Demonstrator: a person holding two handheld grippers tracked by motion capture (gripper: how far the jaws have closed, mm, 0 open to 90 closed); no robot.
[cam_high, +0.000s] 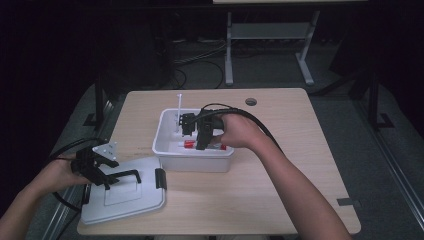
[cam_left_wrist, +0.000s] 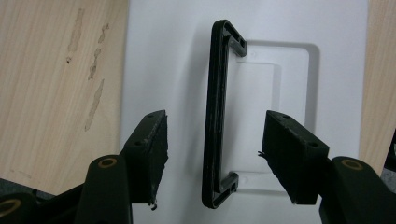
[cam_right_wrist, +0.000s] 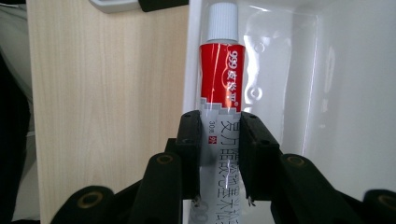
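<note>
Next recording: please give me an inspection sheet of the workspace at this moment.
Surface: light wooden table, smudges near the lid.
Job's things: red-and-white tube over the white bin; lid flat on table, black handle up.
Clutter: white stick standing in bin.
Grippers: right gripper shut on tube; left gripper open, astride the handle.
Cables: black cable trailing from right gripper.
Surroundings: dark floor, grey stand.

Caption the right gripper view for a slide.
Right tool shut on a red-and-white tube, held over the white bin beside the table.
</note>
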